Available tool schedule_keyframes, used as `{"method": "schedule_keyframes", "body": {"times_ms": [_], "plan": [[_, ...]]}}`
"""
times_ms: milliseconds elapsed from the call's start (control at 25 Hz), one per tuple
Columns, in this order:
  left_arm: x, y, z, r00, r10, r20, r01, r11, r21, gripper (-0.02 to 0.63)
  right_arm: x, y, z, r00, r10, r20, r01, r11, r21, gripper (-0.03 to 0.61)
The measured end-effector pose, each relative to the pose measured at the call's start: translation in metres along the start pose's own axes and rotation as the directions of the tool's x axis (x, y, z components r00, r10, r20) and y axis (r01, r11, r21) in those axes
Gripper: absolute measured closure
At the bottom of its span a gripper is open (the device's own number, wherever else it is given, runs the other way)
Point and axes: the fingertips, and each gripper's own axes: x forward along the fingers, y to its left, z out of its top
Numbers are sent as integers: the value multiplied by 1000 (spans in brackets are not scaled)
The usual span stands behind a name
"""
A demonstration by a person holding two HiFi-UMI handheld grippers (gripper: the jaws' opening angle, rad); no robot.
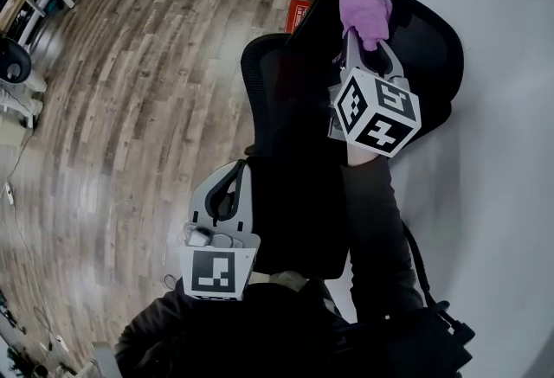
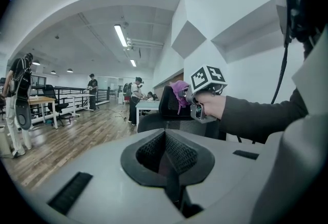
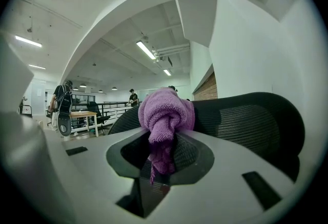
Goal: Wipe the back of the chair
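People stand near desks on wood floor.

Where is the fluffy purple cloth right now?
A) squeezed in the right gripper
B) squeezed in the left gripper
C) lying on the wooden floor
A: the right gripper view shows the purple cloth pinched between the jaws of the right gripper, in front of the black mesh chair back. The left gripper has its jaws together with nothing in them.
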Motion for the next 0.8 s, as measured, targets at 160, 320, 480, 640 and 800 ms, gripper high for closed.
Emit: {"method": "schedule_keyframes", "body": {"times_ms": [160,320,480,640,800], "plan": [[-17,20,0,999,42,11,-41,999,-15,610,2,33,1,999,41,5,-41,999,1,483],[-31,39,-1,997,73,23,-73,997,-15,610,3,69,5,994,103,25,-104,995,8,482],[-51,52,6,995,95,42,-95,995,-14,611,-6,99,22,987,148,61,-148,989,1,482],[-60,50,3,995,97,38,-97,995,11,611,-17,104,26,985,155,78,-155,988,-4,482],[-61,45,-3,995,92,30,-92,996,-3,611,-18,100,11,987,151,62,-151,988,4,482]]}}
